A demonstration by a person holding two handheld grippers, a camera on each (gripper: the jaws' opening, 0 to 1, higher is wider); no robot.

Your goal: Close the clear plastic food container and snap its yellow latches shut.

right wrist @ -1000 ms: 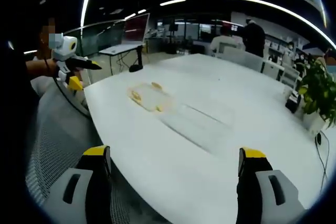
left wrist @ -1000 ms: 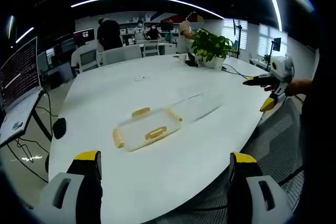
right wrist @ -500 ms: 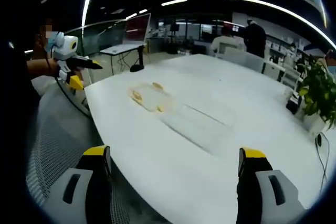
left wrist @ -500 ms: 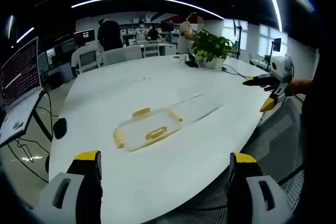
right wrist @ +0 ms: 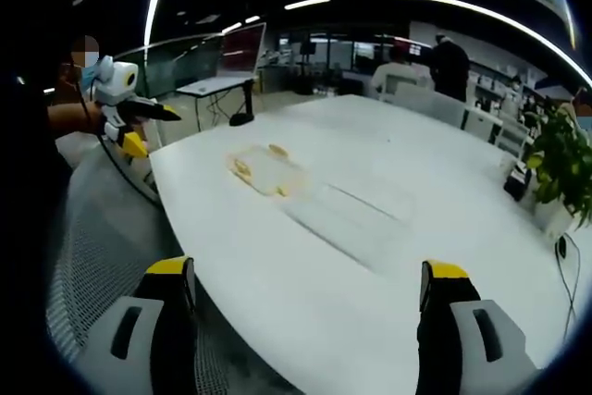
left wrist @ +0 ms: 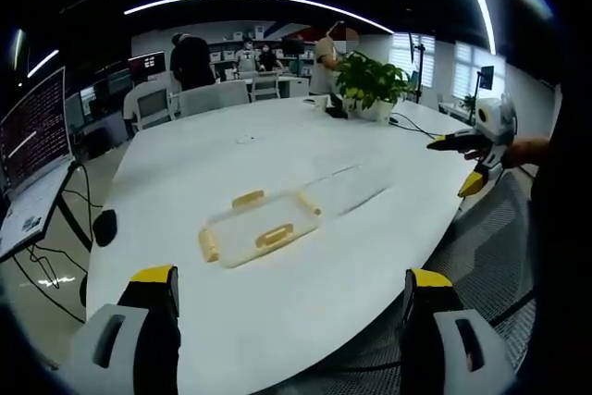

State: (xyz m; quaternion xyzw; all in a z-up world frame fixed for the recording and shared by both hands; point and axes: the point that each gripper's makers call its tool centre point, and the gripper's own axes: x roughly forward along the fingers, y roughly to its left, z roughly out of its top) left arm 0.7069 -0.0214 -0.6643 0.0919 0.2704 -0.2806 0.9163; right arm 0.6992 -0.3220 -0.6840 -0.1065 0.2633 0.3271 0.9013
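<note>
Jaws of the left gripper [left wrist: 287,307] stand wide apart at the bottom of the left gripper view, released and grasping nothing, held above the near edge of a large white table [left wrist: 277,150]. The right gripper [right wrist: 310,307] is likewise spread wide and empty in the right gripper view, above the table's edge.

On the table lies a clear plastic container [left wrist: 254,228] with yellow latches [left wrist: 275,235] around its rim, well apart from both grippers. In the right gripper view the same container [right wrist: 264,171] sits toward the far left part of the table. Beside it a clear, flat lid [left wrist: 347,187] lies on the tabletop, hard to make out against the white surface; in the right gripper view the lid [right wrist: 351,215] stretches toward the middle of the table.

Each gripper appears in the other's view, held out over a mesh chair beyond the table edge.

A potted plant [left wrist: 370,80] stands at the far end of the table. People stand by desks in the background, and a monitor [left wrist: 32,127] is at the left.
</note>
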